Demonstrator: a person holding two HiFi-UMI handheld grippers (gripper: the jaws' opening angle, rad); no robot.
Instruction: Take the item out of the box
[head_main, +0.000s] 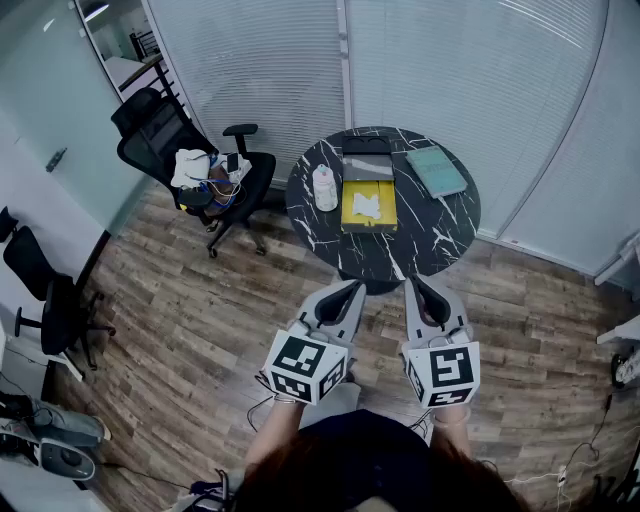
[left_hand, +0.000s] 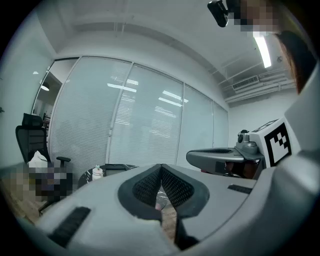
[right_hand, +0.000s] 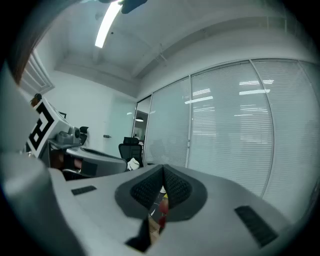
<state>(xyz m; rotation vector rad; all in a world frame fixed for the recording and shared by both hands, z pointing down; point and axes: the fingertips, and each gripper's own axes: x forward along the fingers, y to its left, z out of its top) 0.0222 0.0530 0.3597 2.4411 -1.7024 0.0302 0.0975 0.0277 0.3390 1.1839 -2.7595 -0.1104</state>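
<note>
Tongs in both hands are held low and close to the person's body, well short of the box (head_main: 351, 214), with their tips aimed towards it over the wooden floor (head_main: 200, 300). The left tongs (head_main: 355, 287) and the right tongs (head_main: 415, 282) lie side by side and apart, each with its marker cube nearest the person. In the left gripper view the left tongs (left_hand: 161, 167) have their dark ribbed pads (left_hand: 145, 187) meeting at the tips with nothing caught between them. The right gripper view shows the same of the right tongs (right_hand: 163, 169): pads pressed together at the tips and empty. The box stands open near the middle of a round black marbled surface (head_main: 440, 228), its inside bright yellow and its dark lid (head_main: 367, 160) folded back on the side of the box away from the person. The item (head_main: 368, 207) lies inside the box, a small white, crumpled-looking thing against the yellow lining; its exact make cannot be told from here. A white bottle (head_main: 324, 187) stands upright just left of the box, and a teal book (head_main: 437, 171) lies flat to the right of the box, not touching it. A black office chair (head_main: 190, 170) with clothes heaped on its seat stands off the surface, further left of the box.
</note>
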